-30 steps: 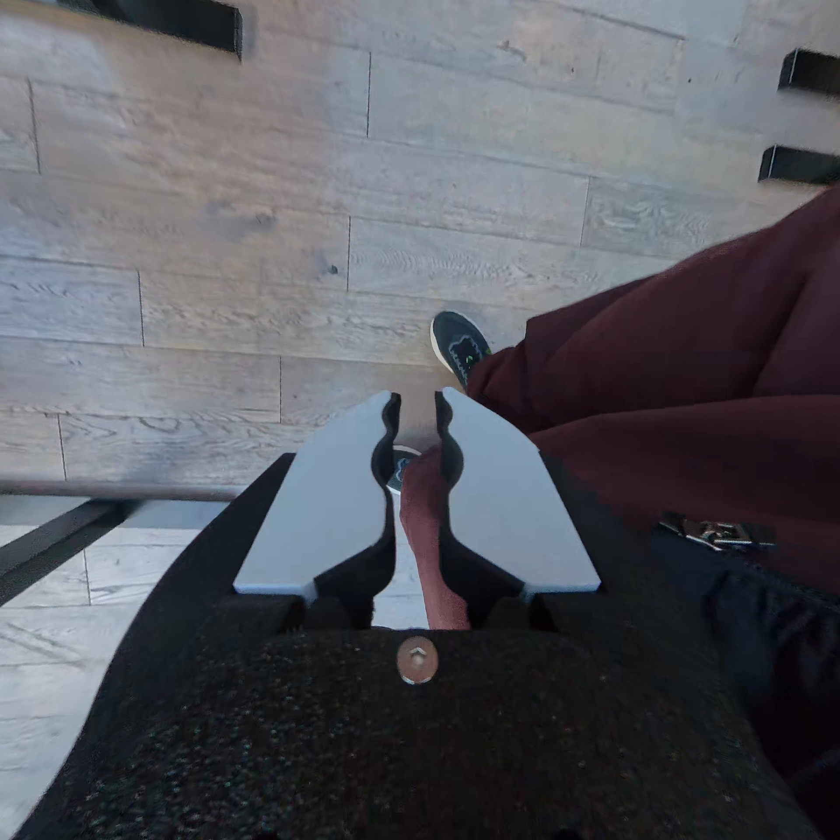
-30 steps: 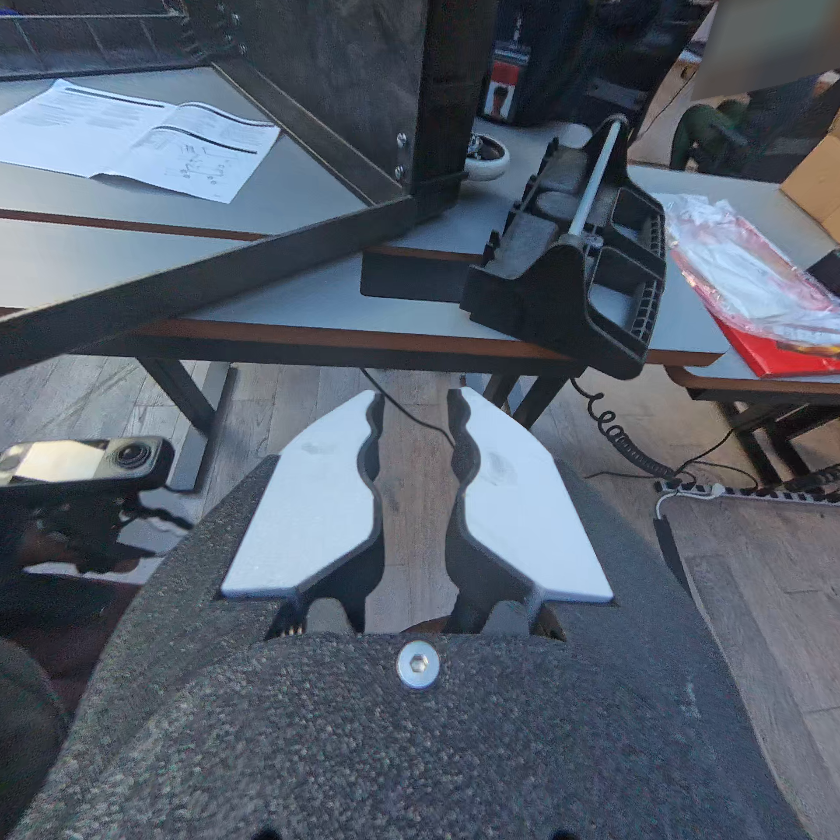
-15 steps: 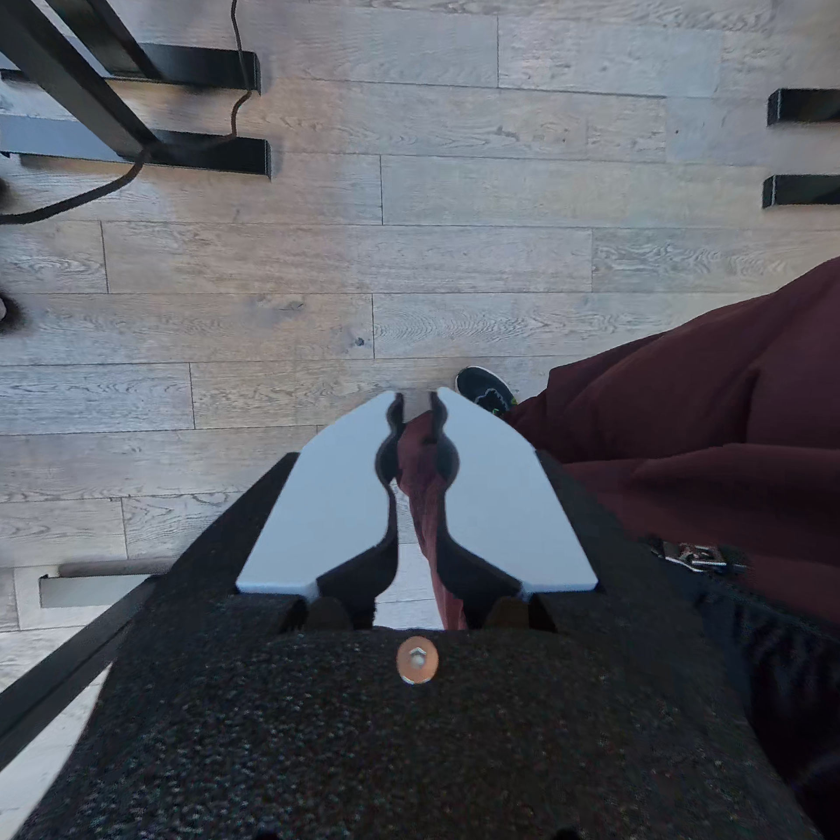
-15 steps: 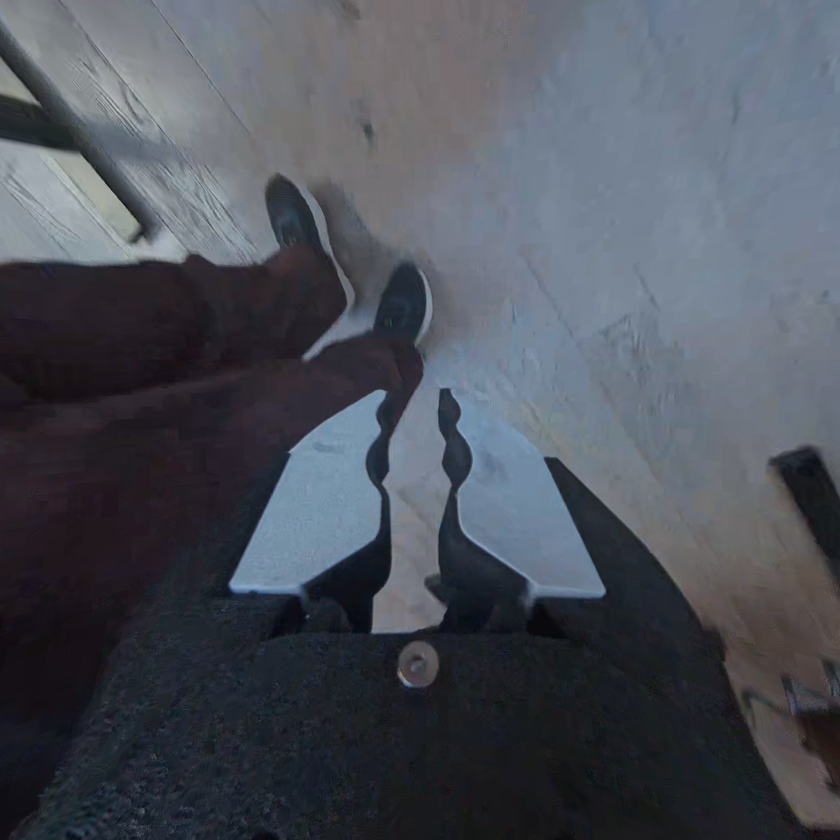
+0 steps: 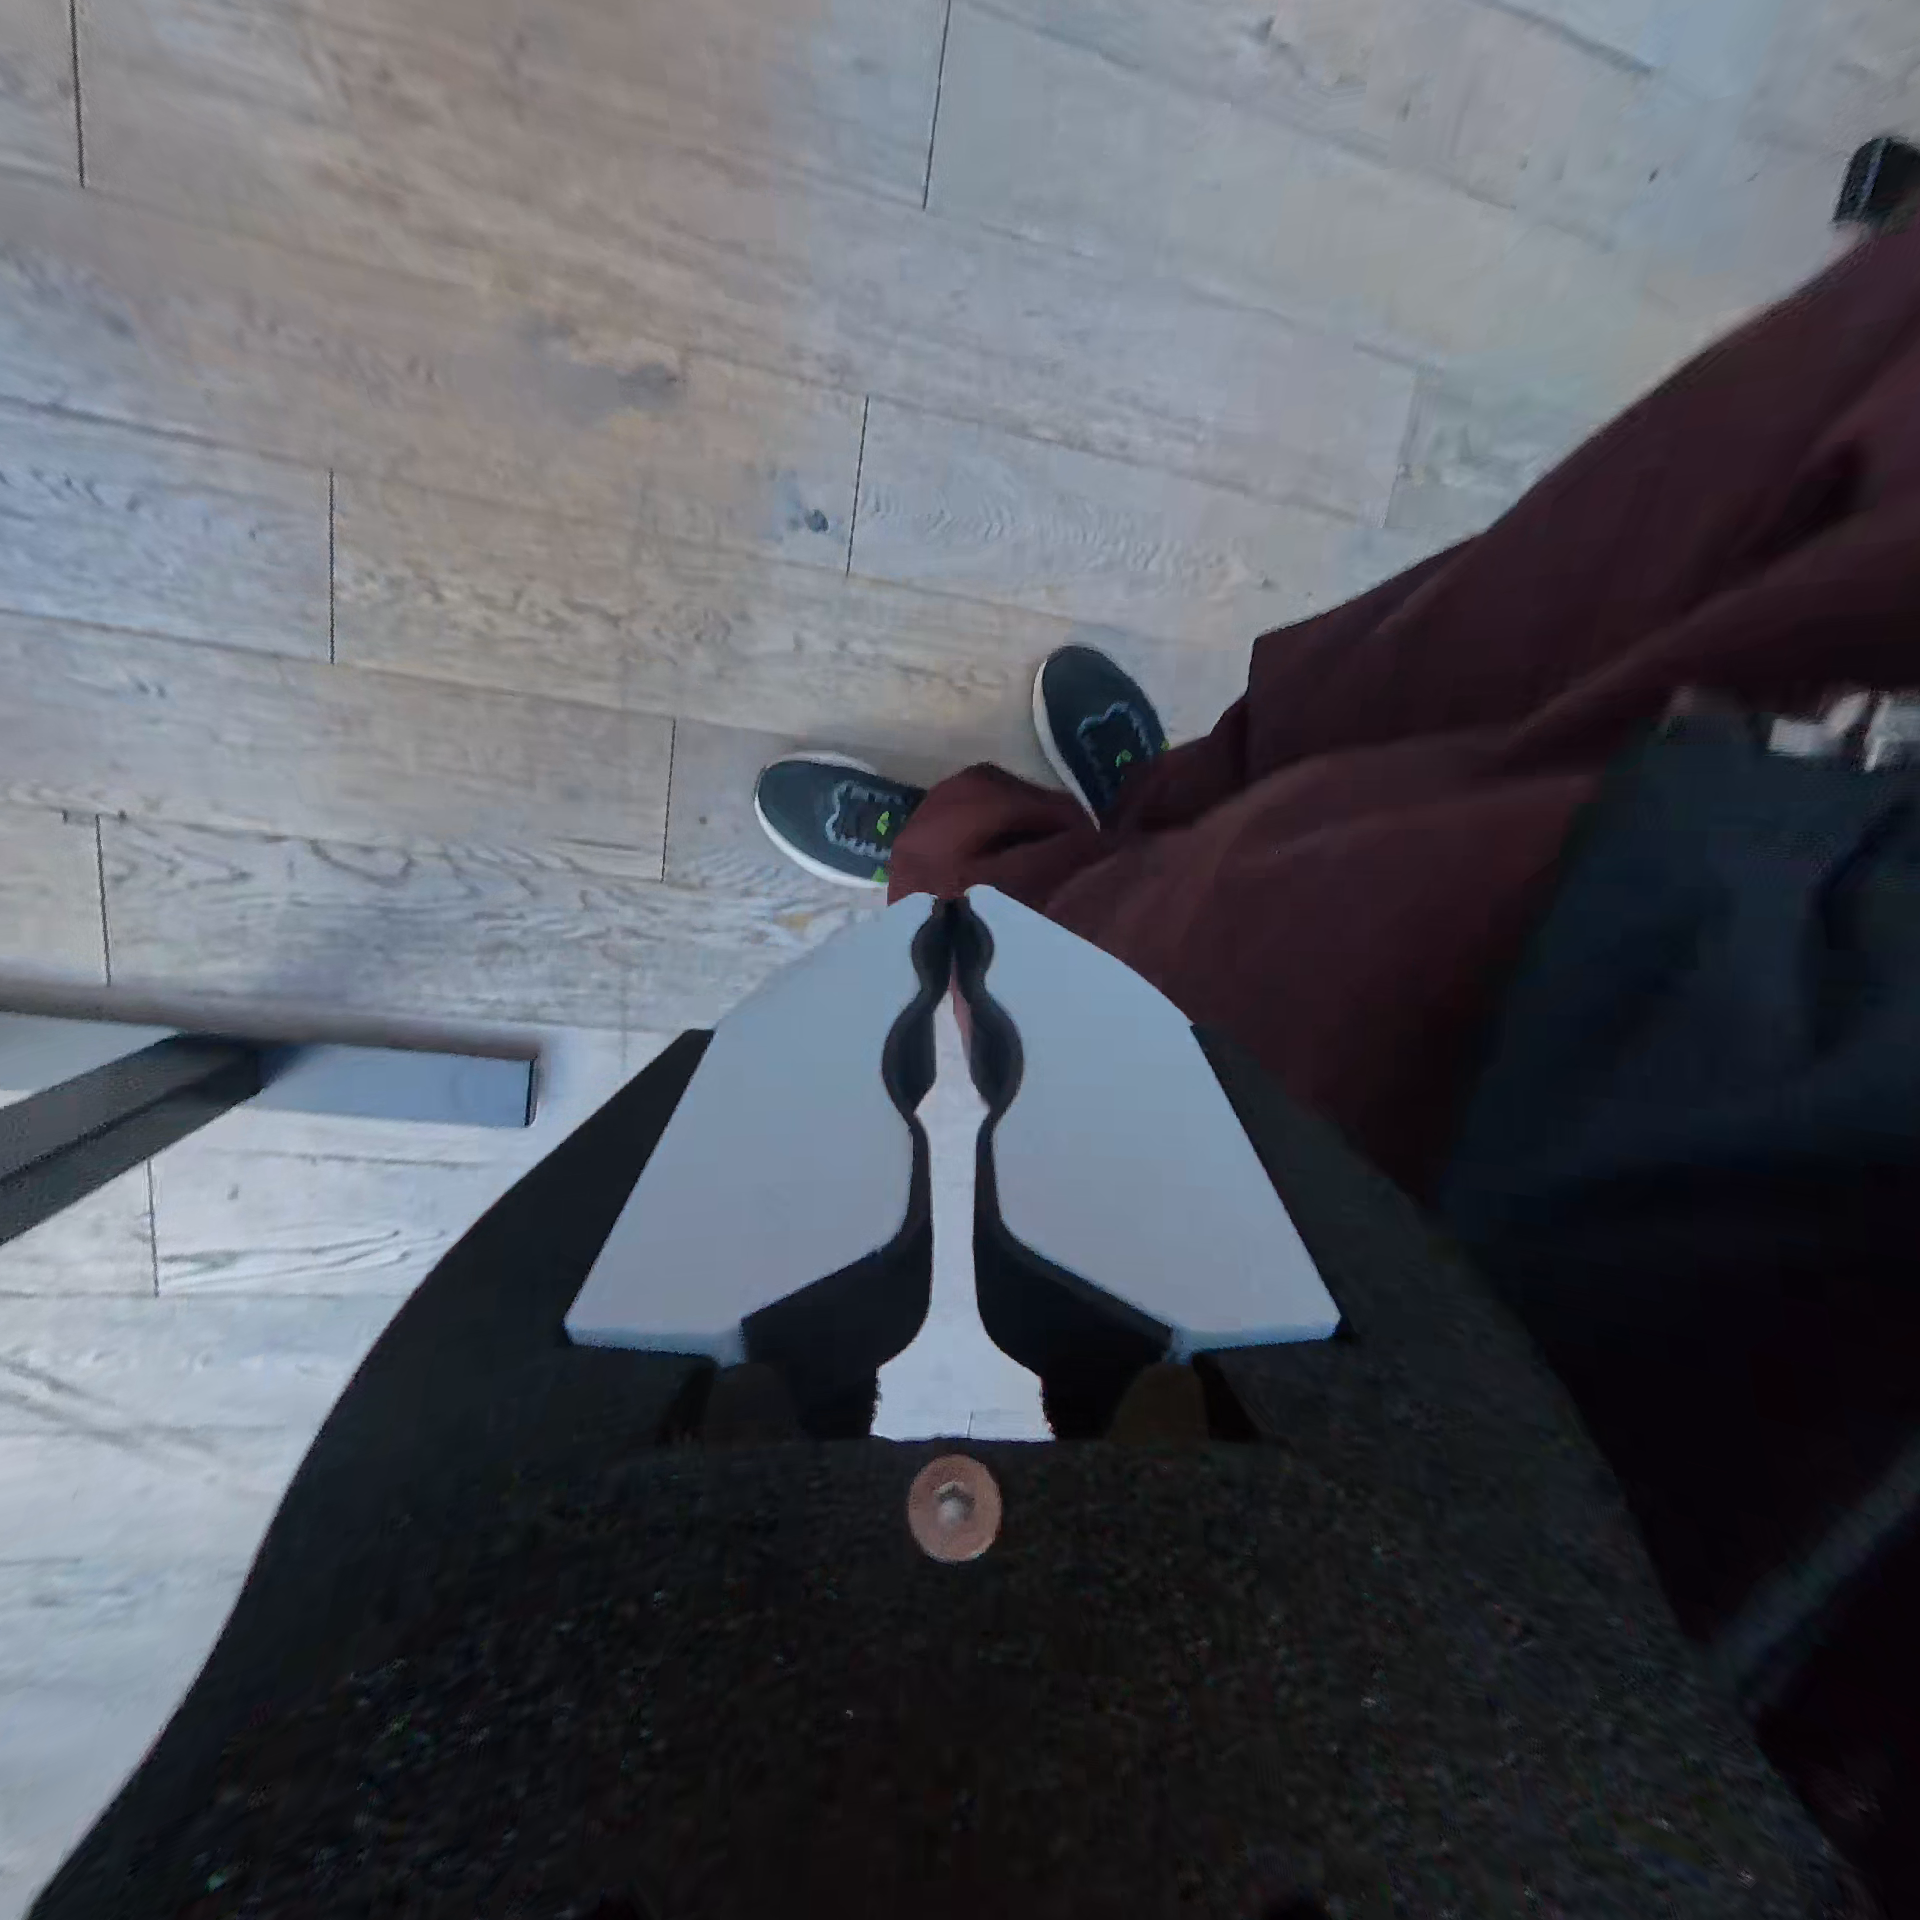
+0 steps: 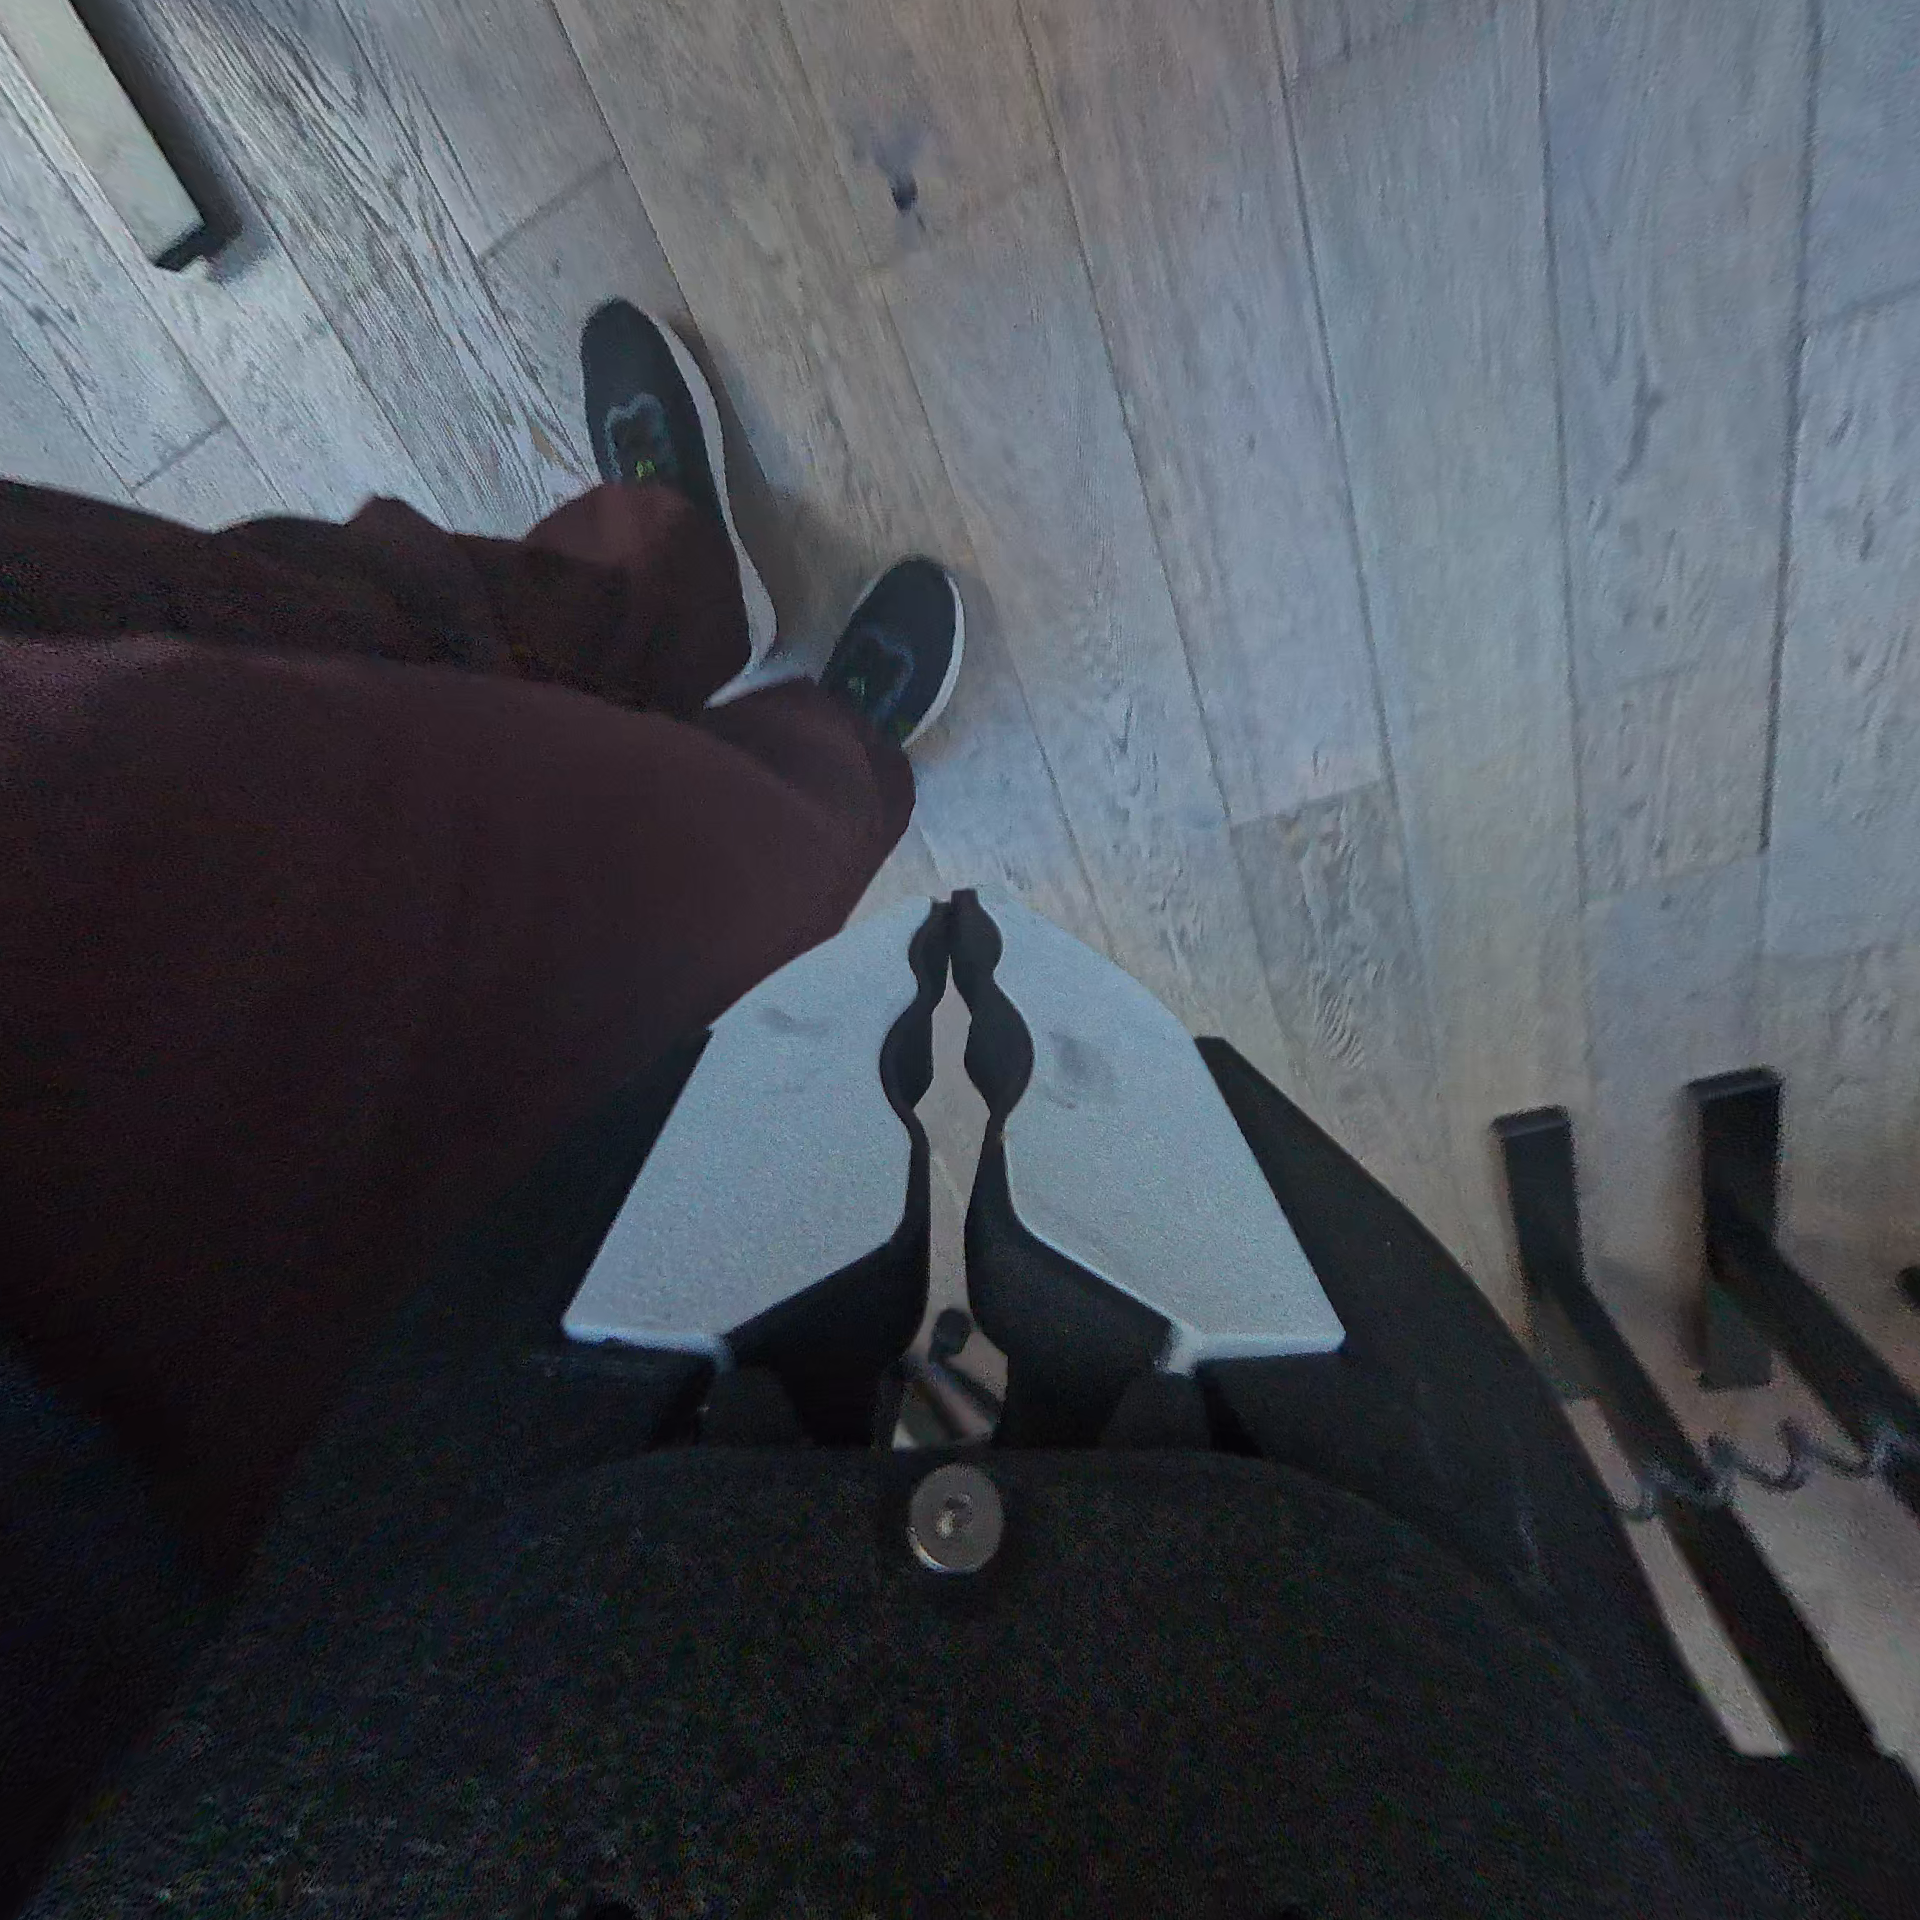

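While both cameras face the wood floor [image 5: 520, 436], my left gripper [image 5: 951, 906] and right gripper [image 6: 953, 900] have pressed their jaws together, empty. 2 dark shoes [image 6: 902, 646] sit mid-frame beside maroon trousers [image 5: 1455, 852].

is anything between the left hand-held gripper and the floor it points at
Partly. The left hand-held gripper, shut and empty, points down at the floor; a maroon trouser leg and a dark shoe lie just beyond its tips.

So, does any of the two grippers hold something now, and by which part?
Nothing is held. The left gripper and the right gripper are both shut, tips together with nothing between them, pointing down at the wooden floor beside the person's shoes.
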{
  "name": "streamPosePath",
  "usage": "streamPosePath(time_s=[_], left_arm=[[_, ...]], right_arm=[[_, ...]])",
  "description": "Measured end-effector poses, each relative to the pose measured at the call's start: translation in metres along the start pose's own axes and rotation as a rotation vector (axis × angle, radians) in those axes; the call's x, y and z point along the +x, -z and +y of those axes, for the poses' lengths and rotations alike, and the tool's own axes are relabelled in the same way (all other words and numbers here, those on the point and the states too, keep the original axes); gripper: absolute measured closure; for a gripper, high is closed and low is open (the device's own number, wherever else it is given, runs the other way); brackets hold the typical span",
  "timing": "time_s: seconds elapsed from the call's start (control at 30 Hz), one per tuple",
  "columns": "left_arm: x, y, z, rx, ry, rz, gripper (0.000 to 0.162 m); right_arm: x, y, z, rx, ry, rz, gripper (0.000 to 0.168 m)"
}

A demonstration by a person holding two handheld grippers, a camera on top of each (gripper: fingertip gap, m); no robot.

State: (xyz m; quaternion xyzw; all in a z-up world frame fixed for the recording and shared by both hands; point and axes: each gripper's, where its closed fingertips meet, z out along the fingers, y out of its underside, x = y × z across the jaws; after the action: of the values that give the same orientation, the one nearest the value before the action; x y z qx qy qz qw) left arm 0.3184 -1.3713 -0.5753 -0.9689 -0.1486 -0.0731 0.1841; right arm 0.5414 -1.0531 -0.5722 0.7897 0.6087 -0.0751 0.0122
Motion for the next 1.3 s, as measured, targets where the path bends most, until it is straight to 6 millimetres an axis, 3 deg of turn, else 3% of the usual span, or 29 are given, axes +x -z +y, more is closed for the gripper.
streamPosePath(time_s=[0.03,0.13,0.2,0.33,0.4,0.47,0.57,0.73,0.83,0.97,1.03,1.13,1.3], left_arm=[[-0.001,0.0,0.019,-0.018,0.006,-0.009,0.161],[-0.003,0.006,0.073,-0.009,0.121,-0.044,0.16],[-0.002,0.013,0.106,0.016,0.237,-0.076,0.16],[-0.001,0.035,0.158,0.135,0.537,-0.19,0.16],[0.0,0.046,0.173,0.195,0.66,-0.238,0.16],[0.001,0.057,0.172,0.254,0.687,-0.278,0.161],[-0.001,0.069,0.151,0.319,0.71,-0.276,0.161],[-0.03,0.091,0.124,0.368,0.84,-0.335,0.162],[-0.048,0.128,0.13,0.39,0.95,-0.458,0.161],[-0.063,0.214,0.137,0.401,0.976,-0.719,0.162],[-0.069,0.263,0.119,0.403,0.946,-0.847,0.162],[-0.085,0.313,0.058,0.424,0.865,-0.954,0.162],[-0.139,0.336,-0.08,0.525,0.7,-0.956,0.161]], right_arm=[[-0.007,0.006,-0.032,0.03,0.047,0.002,0.165],[-0.031,0.024,-0.112,0.074,0.242,0.012,0.164],[-0.039,0.03,-0.145,0.057,0.378,0.031,0.165],[-0.041,0.034,-0.177,-0.002,0.498,0.057,0.165],[-0.039,0.033,-0.185,-0.036,0.519,0.064,0.165],[-0.037,0.031,-0.191,-0.07,0.552,0.068,0.165],[-0.03,0.026,-0.204,-0.124,0.629,0.078,0.165],[-0.003,0.007,-0.242,-0.192,0.688,0.091,0.165],[0.012,-0.009,-0.263,-0.204,0.668,0.059,0.165],[0.037,-0.035,-0.275,-0.229,0.617,-0.019,0.165],[0.054,-0.042,-0.275,-0.263,0.612,-0.058,0.165],[0.083,-0.054,-0.28,-0.28,0.578,-0.098,0.165],[0.125,-0.066,-0.294,-0.255,0.427,-0.159,0.165]])
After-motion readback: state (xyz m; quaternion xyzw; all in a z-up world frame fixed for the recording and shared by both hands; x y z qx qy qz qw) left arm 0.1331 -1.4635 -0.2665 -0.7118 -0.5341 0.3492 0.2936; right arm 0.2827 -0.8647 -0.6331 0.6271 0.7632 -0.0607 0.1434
